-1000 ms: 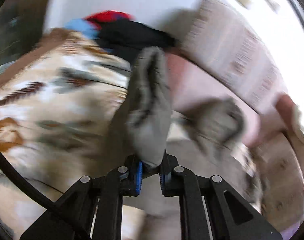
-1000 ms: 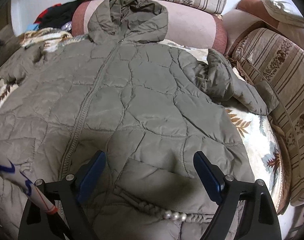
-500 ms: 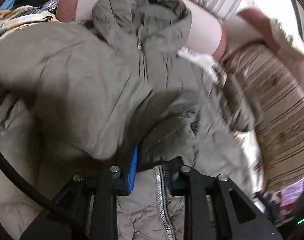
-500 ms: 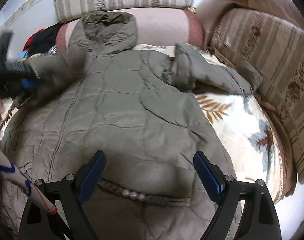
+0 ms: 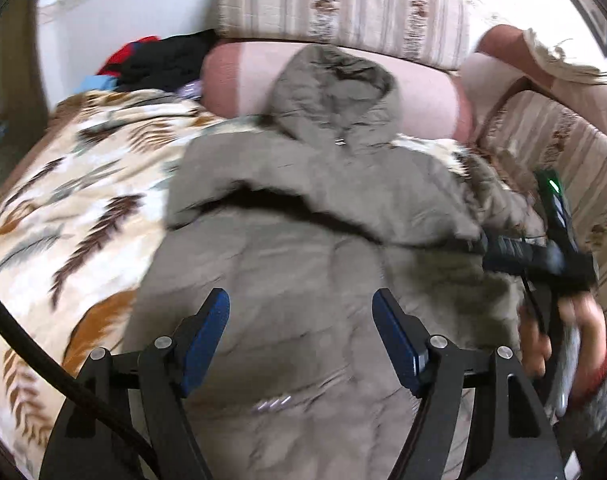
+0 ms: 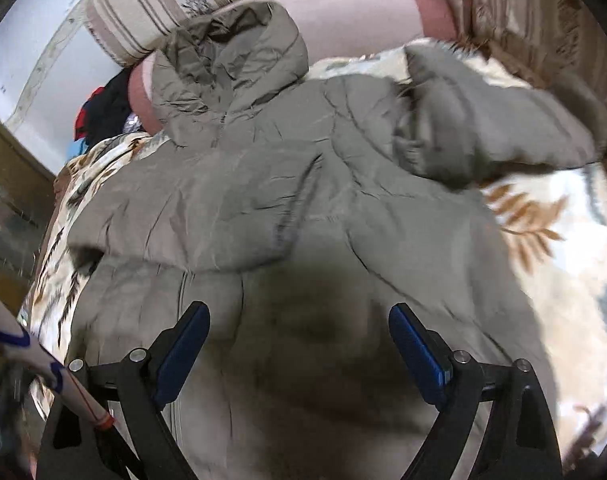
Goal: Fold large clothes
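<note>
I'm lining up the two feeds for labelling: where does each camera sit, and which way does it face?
Left wrist: on the left gripper, looking down over the olive jacket toward the sofa back; its jaws are opening, nothing between; the right hand shows.
Right wrist: on the right gripper, open, above the jacket; no hand is visible.
Shared: jacket, hood, leaf-print blanket.

Jacket (image 6: 303, 200): olive-grey, quilted, centre of both views. Blanket (image 5: 63, 200): cream, brown and grey-blue feather-leaf print, at 9 o'clock in left view. Bolster (image 5: 239, 76): dusty pink, 12 o'clock. Cushions (image 5: 343, 0): beige, brown stripes. Clothes pile (image 5: 155, 60): black, red, light blue, 11 o'clock. Gripper pads (image 6: 183, 348): blue on black.
</note>
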`<action>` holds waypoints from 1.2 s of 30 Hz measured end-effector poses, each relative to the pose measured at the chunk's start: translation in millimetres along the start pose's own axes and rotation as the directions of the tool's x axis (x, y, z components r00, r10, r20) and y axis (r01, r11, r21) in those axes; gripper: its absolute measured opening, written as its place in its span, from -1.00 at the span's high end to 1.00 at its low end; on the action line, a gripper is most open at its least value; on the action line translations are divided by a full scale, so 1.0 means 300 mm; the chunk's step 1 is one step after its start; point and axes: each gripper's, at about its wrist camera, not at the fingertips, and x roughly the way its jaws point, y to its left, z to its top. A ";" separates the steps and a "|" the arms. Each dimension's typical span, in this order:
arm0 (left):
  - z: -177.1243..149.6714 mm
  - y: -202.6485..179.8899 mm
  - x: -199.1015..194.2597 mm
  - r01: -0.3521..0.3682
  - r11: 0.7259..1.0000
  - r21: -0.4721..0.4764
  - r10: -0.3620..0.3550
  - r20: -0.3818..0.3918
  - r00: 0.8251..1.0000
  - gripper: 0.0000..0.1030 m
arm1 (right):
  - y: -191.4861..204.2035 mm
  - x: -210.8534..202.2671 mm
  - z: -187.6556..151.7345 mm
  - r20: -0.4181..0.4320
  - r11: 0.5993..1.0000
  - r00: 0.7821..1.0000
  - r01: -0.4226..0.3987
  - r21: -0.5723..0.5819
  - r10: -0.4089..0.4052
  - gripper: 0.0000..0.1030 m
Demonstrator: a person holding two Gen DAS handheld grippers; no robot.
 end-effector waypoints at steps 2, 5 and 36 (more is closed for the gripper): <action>-0.036 0.027 -0.021 -0.027 1.000 -0.011 0.027 0.013 1.000 -0.41 | 0.010 0.077 0.043 -0.022 1.000 1.000 -0.001 0.026 0.002 -0.82; -0.054 0.032 -0.022 -0.073 0.997 0.015 0.072 0.031 0.997 -0.42 | 0.031 0.158 0.103 -0.016 0.999 0.999 0.041 0.021 -0.041 -0.57; -0.104 -0.288 0.031 -0.105 0.971 0.213 0.112 -0.020 0.994 -0.42 | -0.836 -0.273 0.245 0.176 0.870 0.858 0.444 0.216 -0.482 -0.33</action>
